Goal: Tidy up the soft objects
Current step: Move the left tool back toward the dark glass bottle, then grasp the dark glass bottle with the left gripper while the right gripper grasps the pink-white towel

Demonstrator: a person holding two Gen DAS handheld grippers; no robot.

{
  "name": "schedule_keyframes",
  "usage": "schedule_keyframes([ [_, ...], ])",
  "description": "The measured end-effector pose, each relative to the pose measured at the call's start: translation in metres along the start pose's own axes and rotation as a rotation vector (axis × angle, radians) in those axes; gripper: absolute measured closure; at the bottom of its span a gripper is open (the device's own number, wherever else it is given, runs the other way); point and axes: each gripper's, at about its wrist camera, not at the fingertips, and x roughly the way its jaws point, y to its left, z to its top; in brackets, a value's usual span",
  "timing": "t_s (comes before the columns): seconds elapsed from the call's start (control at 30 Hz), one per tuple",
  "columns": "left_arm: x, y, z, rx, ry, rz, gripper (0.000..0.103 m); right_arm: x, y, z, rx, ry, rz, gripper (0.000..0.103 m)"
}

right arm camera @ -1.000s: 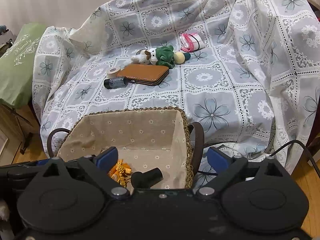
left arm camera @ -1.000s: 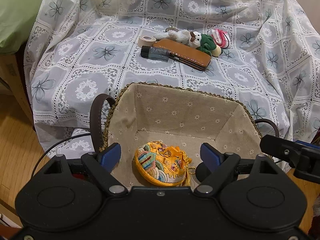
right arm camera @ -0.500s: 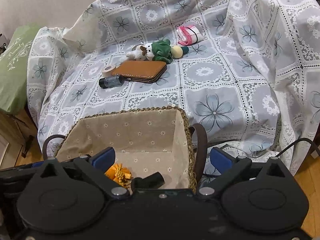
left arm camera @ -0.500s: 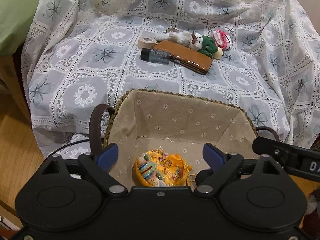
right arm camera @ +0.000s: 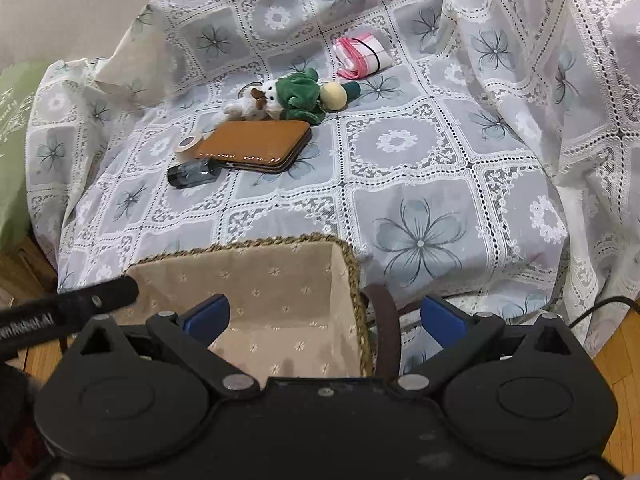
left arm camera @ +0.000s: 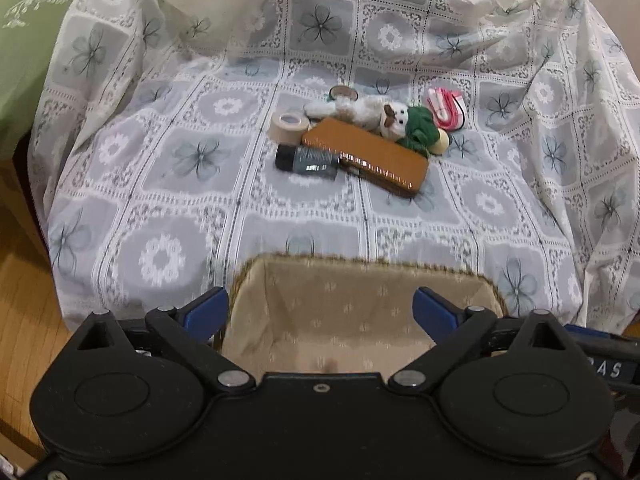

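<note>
A plush dog in green [left arm camera: 392,114] [right arm camera: 288,96] lies on the lace-covered seat beside a folded pink and white cloth [left arm camera: 446,106] [right arm camera: 360,56]. The woven basket [left arm camera: 360,262] [right arm camera: 348,264] with beige lining stands in front of the seat, under both grippers. My left gripper [left arm camera: 320,308] hovers over the basket's mouth, its jaws opening with nothing between them. My right gripper [right arm camera: 326,316] stands open and holds nothing, straddling the basket's right rim and brown handle [right arm camera: 384,332]. The basket's floor is hidden behind the gripper bodies.
A brown wallet [left arm camera: 368,156] [right arm camera: 256,144], a dark bottle [left arm camera: 308,160] [right arm camera: 192,174] and a tape roll [left arm camera: 290,124] [right arm camera: 188,146] lie by the plush. A green pillow [left arm camera: 24,40] is at the left. Wooden floor [right arm camera: 616,344] surrounds the seat.
Both views have tilted forward from the basket toward the seat. The orange embroidered pouch on the basket floor has dropped out of sight. The left jaws have spread wider.
</note>
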Motion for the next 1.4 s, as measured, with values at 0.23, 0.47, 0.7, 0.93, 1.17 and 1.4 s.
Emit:
schedule_keyframes([
  [0.23,0.029,-0.004,0.032,0.038,-0.002,0.011,0.008,0.021,-0.002,0.019,0.024,0.011,0.0,0.0],
  [0.47,0.067,-0.004,0.062,0.088,0.009,0.035,0.005,0.038,-0.003,0.029,0.028,0.032,-0.001,0.0],
  [0.7,0.103,0.002,0.081,0.103,0.038,0.068,0.005,0.049,-0.002,0.035,0.024,0.049,0.014,0.0],
  [0.93,0.128,0.004,0.093,0.125,0.063,0.065,0.005,0.06,0.003,0.048,-0.009,0.053,0.013,0.0],
  [1.17,0.15,0.009,0.1,0.088,0.079,0.06,0.005,0.071,0.008,0.065,-0.042,0.051,0.011,0.0],
  [1.4,0.159,0.01,0.103,0.097,0.062,0.065,0.011,0.082,0.009,0.093,-0.104,0.017,-0.024,0.0],
])
